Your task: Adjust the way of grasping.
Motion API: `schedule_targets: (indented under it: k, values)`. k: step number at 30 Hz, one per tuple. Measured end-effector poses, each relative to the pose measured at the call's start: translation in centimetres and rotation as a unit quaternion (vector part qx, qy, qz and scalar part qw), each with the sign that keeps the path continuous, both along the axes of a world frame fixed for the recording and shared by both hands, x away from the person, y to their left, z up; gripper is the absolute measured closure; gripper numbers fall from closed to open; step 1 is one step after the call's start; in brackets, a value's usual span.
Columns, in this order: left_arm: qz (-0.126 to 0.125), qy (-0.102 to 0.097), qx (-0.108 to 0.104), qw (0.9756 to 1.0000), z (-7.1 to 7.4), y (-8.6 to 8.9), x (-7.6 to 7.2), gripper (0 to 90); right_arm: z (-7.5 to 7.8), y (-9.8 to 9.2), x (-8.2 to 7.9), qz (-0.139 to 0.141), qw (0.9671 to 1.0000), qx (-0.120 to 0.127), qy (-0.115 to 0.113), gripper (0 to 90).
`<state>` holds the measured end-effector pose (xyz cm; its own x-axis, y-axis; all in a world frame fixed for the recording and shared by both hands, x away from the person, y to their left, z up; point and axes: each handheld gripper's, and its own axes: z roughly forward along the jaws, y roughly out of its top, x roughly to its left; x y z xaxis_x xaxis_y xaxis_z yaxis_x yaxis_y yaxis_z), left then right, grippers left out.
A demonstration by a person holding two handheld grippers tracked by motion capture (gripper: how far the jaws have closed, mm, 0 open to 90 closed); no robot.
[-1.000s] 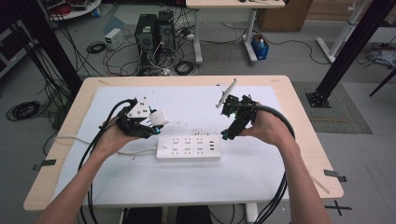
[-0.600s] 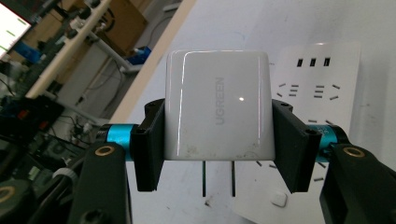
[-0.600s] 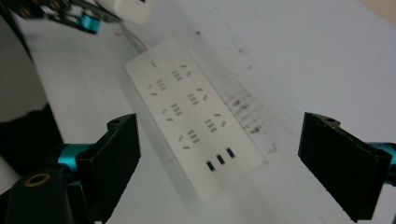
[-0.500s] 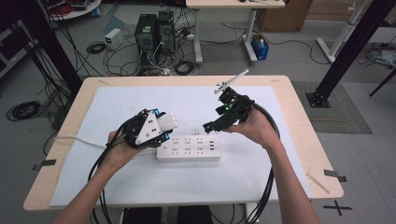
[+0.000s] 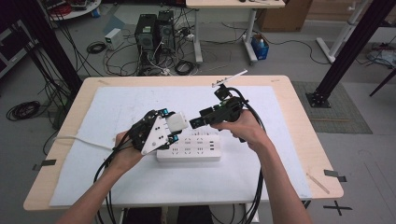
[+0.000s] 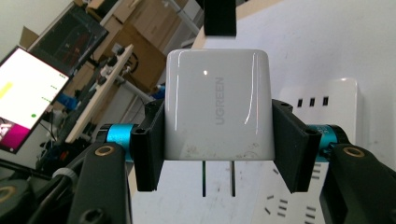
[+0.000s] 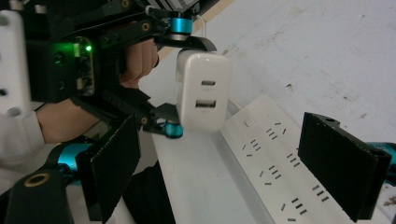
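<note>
White glossy plastic fills the space between the left gripper's (image 6: 218, 154) black jaws: a compact wall charger (image 6: 218, 105), clamped by its two flat sides with its pair of metal prongs (image 6: 218, 178) hanging clear below the pads. In the high view the same left gripper (image 5: 175, 127) holds the charger (image 5: 176, 122) in the air just above the near-left end of the white power strip (image 5: 191, 150), which lies flat on the white mat (image 5: 261, 172) covering the table (image 5: 322, 184). The right gripper view looks across at the charger's (image 7: 204, 95) port face, two sockets one above the other, with the power strip (image 7: 275, 172) running away beneath it; the right gripper's (image 7: 233, 170) own jaws stand wide apart with nothing between them. From above, that right gripper (image 5: 200, 120) points toward the charger from just beside it, not touching. The charger looks rigid, fairly light and smooth enough to slip, so my judgement is that the flat sides are the sound place to grip, well away from the prongs and from the port face. The prongs seem stiff but thin, and would probably bend if pushed at a slant. Beyond the table stand computer towers (image 5: 152, 32) among loose floor cables (image 5: 95, 46).
</note>
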<state>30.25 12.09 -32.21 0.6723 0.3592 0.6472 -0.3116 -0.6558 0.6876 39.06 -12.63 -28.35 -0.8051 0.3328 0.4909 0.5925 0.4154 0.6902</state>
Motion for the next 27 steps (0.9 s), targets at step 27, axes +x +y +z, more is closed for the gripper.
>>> schedule_targets:
  k: [27]
  values:
    - [-0.013,-0.022,-0.007,0.9996,0.6,-1.5,-0.7,42.5,-1.1,1.5,-0.4,0.015,0.9974,0.062,0.031,32.3]
